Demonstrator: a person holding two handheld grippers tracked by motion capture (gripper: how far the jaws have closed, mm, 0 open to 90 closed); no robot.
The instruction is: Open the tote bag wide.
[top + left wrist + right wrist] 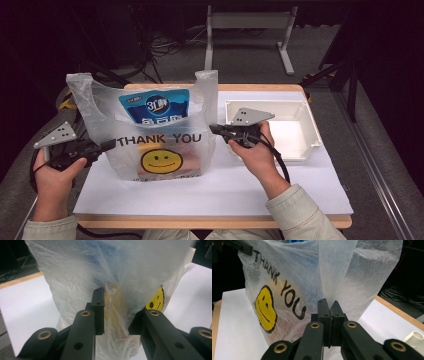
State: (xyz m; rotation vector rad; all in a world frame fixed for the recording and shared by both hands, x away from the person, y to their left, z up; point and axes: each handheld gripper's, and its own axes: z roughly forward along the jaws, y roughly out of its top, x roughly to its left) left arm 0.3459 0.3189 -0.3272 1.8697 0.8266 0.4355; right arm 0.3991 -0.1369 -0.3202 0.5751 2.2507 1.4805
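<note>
A translucent plastic carrier bag (150, 132) printed with "THANK YOU" and a yellow smiley face stands upright left of centre in the high view, on a white sheet (220, 192) that covers a wooden table (210, 221). Through the film a blue snack packet (156, 106) shows in the upper half of the bag, and something yellow and reddish lies low inside, too blurred to name. The left gripper (111, 144) comes in from the lower left of that frame and meets the bag's left side; in the left gripper view (116, 315) its jaws stand a little apart with bunched film of the bag (110, 277) between them, and whether the pads press on it I cannot tell. The right gripper (214, 128) sits just right of centre at the bag's right edge; in the right gripper view (329, 312) its jaws are pressed together, pinching a fold of the bag (294, 285) at its side. A white plastic tray (307, 125) rests on the sheet at the right of the high view, behind the right hand (255, 152).
</note>
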